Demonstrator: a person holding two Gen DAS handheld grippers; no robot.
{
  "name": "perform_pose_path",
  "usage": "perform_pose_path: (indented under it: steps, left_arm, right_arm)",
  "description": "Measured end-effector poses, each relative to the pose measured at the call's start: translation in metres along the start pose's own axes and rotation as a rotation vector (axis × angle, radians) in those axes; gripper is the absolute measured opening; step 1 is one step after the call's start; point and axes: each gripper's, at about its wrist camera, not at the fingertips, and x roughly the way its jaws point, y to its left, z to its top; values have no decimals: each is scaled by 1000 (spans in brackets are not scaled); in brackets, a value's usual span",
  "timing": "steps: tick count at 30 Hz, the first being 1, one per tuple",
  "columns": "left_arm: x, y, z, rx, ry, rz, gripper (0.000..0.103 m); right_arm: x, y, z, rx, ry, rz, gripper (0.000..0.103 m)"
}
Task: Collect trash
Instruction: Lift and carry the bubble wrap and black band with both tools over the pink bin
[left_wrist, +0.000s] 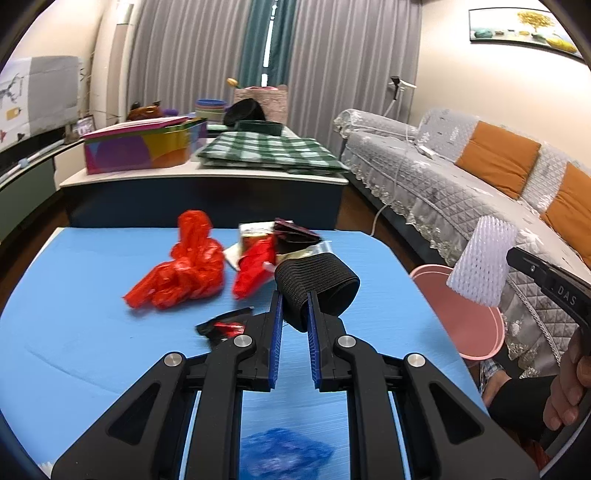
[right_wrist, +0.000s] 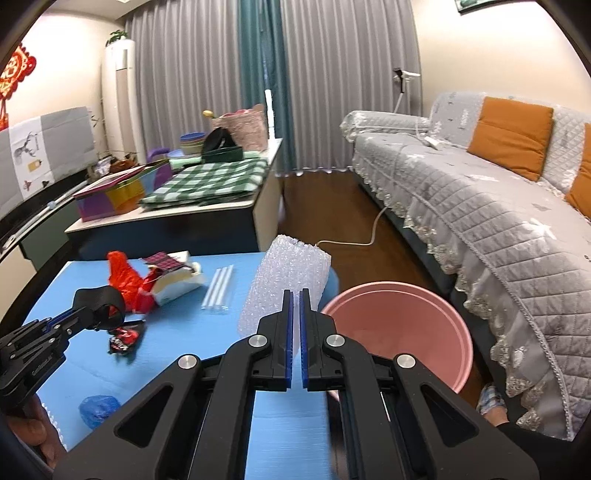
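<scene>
The left gripper (left_wrist: 295, 295) is clamped almost fully closed on a black ribbed elastic band loop (left_wrist: 319, 282), whose wall is pinched between the blue pads while the rest of the loop stands up and to the right of the tips, raised above the blue foam-covered table (left_wrist: 92, 350). The right gripper (right_wrist: 296, 295) is likewise pressed nearly shut, its pads gripping the lower edge of a white tubular foam net sleeve (right_wrist: 286, 280) that rises upright from the tips; in the left wrist view the same sleeve (left_wrist: 482, 258) hangs in the air over the near rim of a round pink plastic bucket (left_wrist: 476, 328), which stands on the floor just beside the table's right edge, and in the right wrist view the bucket (right_wrist: 399, 325) lies just to the right of the sleeve. Just beyond the left gripper's tips, on the table, lie a small black and red crumpled wrapper (left_wrist: 221, 326), a crumpled red plastic bag (left_wrist: 184, 266) and, touching one another, a pile of red and dark packaging scraps (left_wrist: 273, 247). Three white straws (right_wrist: 219, 286) lie side by side near the table's far edge, and a crumpled blue plastic ball (right_wrist: 98, 410) sits near its close edge. Behind the table stands a low cabinet bearing a folded green checked cloth (left_wrist: 269, 153), and a grey quilted sofa (right_wrist: 480, 229) with orange cushions runs along the right.
</scene>
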Motion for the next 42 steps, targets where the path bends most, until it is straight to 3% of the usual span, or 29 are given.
perform_pose_path:
  steps: [25,42]
  left_arm:
    - [41,-108,31,121,14,-155,13]
    - [88,-183,51,159,40,-217,13]
  right_arm:
    - [-1,-95,11,123,-30,-197,3]
    - [11,-136,13,208,-20,-246,3]
